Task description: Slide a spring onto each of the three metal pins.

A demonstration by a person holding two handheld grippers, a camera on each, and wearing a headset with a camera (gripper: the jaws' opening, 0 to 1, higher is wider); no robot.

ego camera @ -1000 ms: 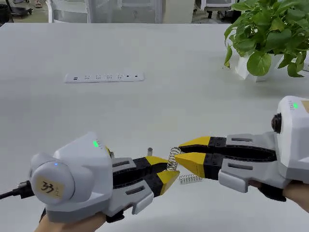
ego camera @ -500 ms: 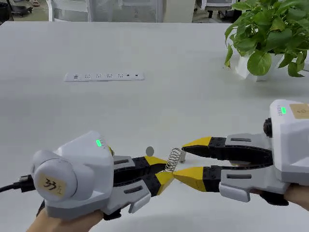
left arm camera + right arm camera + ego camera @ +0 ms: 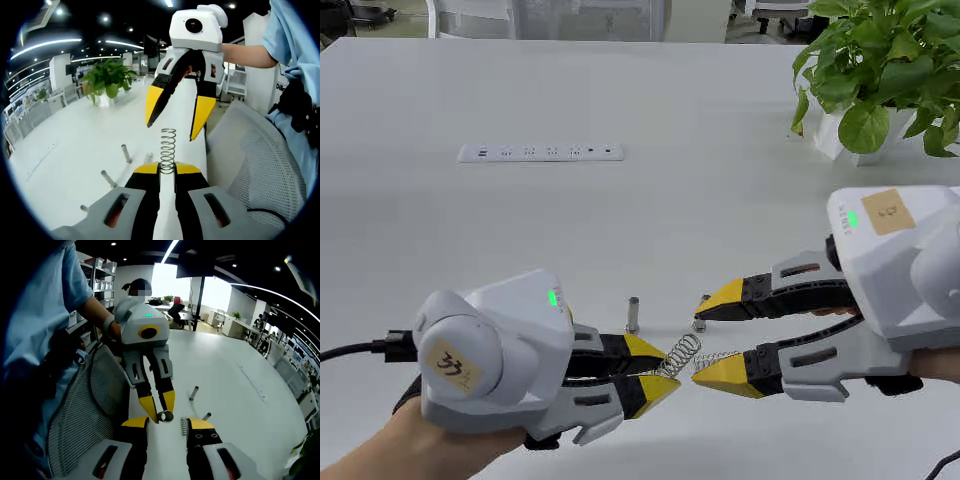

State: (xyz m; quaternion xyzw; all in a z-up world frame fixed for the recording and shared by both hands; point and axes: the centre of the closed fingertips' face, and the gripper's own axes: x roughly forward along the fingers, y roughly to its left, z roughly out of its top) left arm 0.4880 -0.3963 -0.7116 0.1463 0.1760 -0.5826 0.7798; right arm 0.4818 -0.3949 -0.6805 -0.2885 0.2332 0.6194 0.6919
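My left gripper (image 3: 662, 366) is shut on the lower end of a small steel spring (image 3: 680, 352), which sticks out slanted past its yellow tips. My right gripper (image 3: 698, 345) faces it with its jaws wide open around the spring's free end, not touching it. A second spring (image 3: 717, 357) lies on the white table between the right jaws. One metal pin (image 3: 633, 313) stands upright just beyond the left tips; another pin (image 3: 700, 323) is partly hidden by the right upper jaw. In the left gripper view the held spring (image 3: 168, 149) stands upright before the open right gripper (image 3: 171, 129), with pins (image 3: 126, 153) to the left.
A white power strip (image 3: 540, 152) lies mid-table, far from the work. A potted plant (image 3: 880, 70) stands at the back right. A grey mesh chair (image 3: 250, 150) and the person's blue sleeve sit at the table's near edge.
My right gripper has opened wide and drawn back slightly from the spring. The left gripper keeps hold of the spring. The head camera has shifted a little.
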